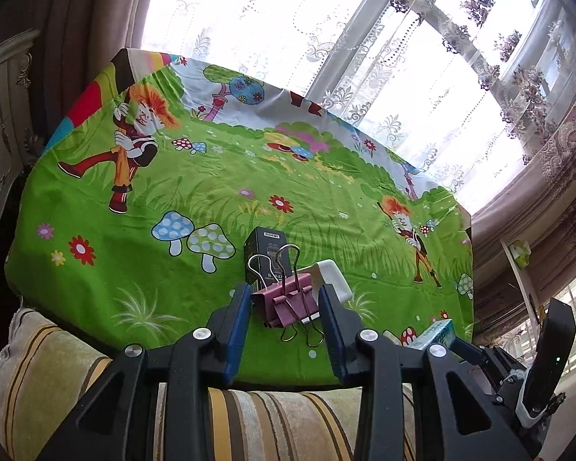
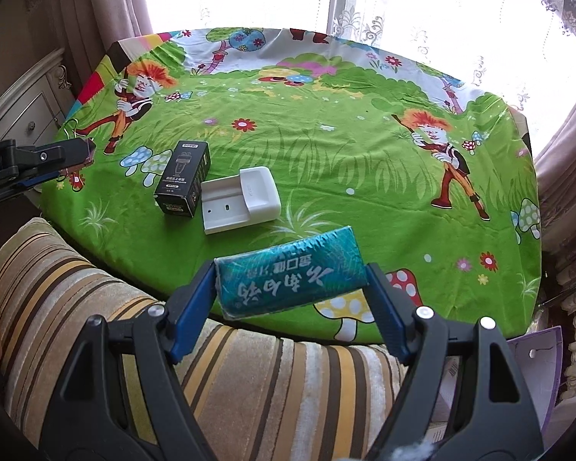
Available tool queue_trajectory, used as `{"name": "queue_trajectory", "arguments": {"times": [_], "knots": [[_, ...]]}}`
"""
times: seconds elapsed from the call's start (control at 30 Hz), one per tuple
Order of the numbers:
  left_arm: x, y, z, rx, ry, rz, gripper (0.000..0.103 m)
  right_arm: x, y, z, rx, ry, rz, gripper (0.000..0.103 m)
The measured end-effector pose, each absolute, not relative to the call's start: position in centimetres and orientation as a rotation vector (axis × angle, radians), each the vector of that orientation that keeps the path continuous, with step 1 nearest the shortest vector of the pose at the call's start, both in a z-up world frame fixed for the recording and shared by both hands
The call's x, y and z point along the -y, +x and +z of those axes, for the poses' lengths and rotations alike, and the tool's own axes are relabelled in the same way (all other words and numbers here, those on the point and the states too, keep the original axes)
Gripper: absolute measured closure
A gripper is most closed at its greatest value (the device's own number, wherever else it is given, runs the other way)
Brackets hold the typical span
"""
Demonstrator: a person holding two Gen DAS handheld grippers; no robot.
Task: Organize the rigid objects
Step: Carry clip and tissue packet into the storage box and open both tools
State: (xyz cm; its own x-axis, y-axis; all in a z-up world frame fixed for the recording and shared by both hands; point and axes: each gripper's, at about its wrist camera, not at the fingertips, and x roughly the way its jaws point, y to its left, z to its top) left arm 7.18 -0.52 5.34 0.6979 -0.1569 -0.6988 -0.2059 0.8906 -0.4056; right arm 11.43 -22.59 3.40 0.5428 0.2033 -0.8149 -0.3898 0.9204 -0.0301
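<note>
Grippers both carry something above the near edge of the table (image 2: 364,161), which wears a green cartoon cloth. Left gripper (image 1: 286,307) clamps a pink binder clip (image 1: 288,301) between its blue pads, wire handles sticking up and down. Right gripper (image 2: 292,280) grips a teal packet (image 2: 290,269) by its two short ends, printed face up. On the cloth lie a black box (image 2: 182,178) and, just beside it to the right, a white holder (image 2: 242,199), apart from both grippers. Striped cushion (image 2: 249,376) lies below.
</note>
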Motion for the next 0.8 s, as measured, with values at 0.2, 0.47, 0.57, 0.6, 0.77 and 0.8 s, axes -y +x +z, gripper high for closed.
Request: {"name": "queue_trajectory", "arguments": {"times": [0.2,0.47,0.57,0.6,0.77,0.8], "knots": [[3.0,5.2,5.7,-0.822,-0.456,-0.015,0.066,24.0,9.6,4.9,-0.935,-0.203,0.332,0.024],[7.5,4.5,6.3,-0.839,-0.388,-0.112,0.066,26.7,7.4,5.5,-0.907,-0.130,0.329,0.025],[9.2,4.4,6.2,-0.856,-0.372,-0.147,0.066,28.1,6.8,5.6,-0.896,-0.110,0.314,0.025],[9.7,4.3,6.2,-0.861,-0.365,-0.162,0.066,28.6,6.6,5.6,-0.894,-0.104,0.308,0.025],[12.6,4.2,5.6,-0.898,-0.341,-0.236,0.066,31.9,5.6,5.6,-0.877,-0.056,0.266,0.025],[13.1,4.2,5.5,-0.907,-0.335,-0.246,0.066,32.6,5.4,5.6,-0.876,-0.050,0.254,0.024]]}}
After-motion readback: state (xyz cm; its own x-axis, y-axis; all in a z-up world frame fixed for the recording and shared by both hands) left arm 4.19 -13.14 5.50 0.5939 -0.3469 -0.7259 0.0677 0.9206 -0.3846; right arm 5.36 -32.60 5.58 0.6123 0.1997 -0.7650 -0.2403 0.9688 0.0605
